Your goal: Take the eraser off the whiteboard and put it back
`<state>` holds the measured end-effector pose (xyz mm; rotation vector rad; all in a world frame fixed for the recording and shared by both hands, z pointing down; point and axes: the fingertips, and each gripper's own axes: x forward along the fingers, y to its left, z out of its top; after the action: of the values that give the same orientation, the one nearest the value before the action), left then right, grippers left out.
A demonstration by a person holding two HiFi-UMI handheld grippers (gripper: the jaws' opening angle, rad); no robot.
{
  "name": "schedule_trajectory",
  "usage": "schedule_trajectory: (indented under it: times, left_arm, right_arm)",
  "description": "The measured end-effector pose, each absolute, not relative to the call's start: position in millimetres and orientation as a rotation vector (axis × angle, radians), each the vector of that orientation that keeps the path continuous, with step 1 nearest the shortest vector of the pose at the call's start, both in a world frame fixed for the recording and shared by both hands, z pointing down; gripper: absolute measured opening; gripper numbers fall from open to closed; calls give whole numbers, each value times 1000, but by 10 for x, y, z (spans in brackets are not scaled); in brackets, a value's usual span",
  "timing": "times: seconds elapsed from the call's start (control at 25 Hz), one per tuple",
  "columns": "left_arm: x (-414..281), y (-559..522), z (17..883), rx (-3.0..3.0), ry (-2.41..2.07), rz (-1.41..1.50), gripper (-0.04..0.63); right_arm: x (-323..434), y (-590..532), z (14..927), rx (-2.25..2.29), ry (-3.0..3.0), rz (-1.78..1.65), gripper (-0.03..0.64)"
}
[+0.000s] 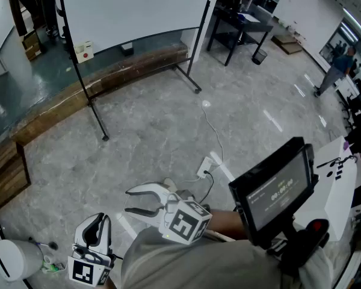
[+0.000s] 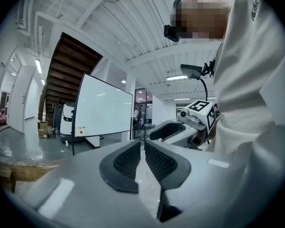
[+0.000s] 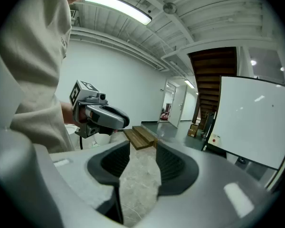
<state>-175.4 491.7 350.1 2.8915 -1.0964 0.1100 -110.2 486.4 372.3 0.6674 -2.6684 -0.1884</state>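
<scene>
- We find the whiteboard (image 1: 132, 5), a smooth white panel, on a black tubular stand (image 1: 99, 116) on the far side of the floor.
- The eraser (image 1: 84, 51) appears to be the small pale rectangular block with a red mark. It sits on the board's lower left corner, well apart from both tongs.
- The left tongs (image 2: 143, 148) are clenched to a thin slit and grasp nothing. Their pads (image 2: 128, 159) are black, ribbed and curved, set in grey moulded shells.
- The right tongs (image 3: 142, 151) are released, with the jaws standing wide apart. Only bare floor shows between them.
- The floor (image 1: 168, 125) is polished grey stone with marbled veining.
- A long wooden step (image 1: 132, 68) of brown planks runs beneath the board.
- A thin white cable (image 1: 213, 134) trails across the floor to a white socket block (image 1: 206, 167).
- Each gripper carries a white cube printed with square black markers.
</scene>
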Motion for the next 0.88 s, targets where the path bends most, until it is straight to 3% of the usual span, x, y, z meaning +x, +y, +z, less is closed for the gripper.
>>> schedule_trajectory:
  times: [0.64, 0.8, 0.88]
  left_arm:
    - [-1335, 5201, 3482, 2894, -1040, 204, 35]
    - [-1360, 5108, 3600, 2851, -1024, 224, 35]
    - [-1402, 4981, 3637, 2841, -1029, 224, 35]
  right_arm:
    - [-615, 4995, 3634, 707, -2679, -213, 172]
    - [-460, 4827, 3717, 823, -2672, -133, 26]
    - [-400, 4707, 3766, 865, -2652, -90, 3]
